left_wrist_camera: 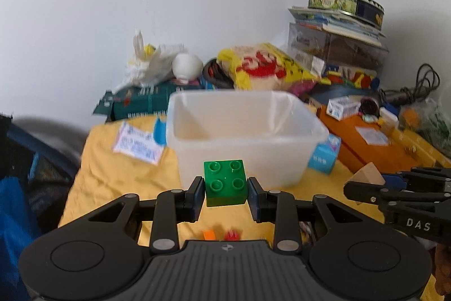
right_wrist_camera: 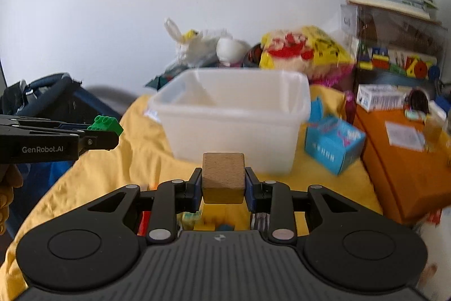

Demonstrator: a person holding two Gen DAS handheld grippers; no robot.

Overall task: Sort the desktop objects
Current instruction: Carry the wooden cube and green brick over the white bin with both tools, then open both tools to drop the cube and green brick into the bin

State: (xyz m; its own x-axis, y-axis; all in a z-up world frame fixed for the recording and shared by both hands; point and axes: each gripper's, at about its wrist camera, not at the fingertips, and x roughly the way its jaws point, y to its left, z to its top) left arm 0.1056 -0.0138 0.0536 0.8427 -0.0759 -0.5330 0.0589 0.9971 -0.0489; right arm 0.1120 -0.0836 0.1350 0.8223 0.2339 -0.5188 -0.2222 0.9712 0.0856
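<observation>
So, landmark: translucent white plastic tub [left_wrist_camera: 245,137], standing on the yellow cloth [left_wrist_camera: 112,179]; no sorted pieces visible inside it.
Left gripper [left_wrist_camera: 226,195]: jaws clamped on a green studded plastic brick [left_wrist_camera: 225,182], held just short of the tub's near wall.
Right gripper [right_wrist_camera: 223,189]: jaws clamped on a plain wooden block [right_wrist_camera: 223,178], also short of the tub.
Progress: judged early; both pieces lifted, neither dropped in.
Left to do: small loose bits on the cloth nearer than the tub, too blurred to name.
</observation>
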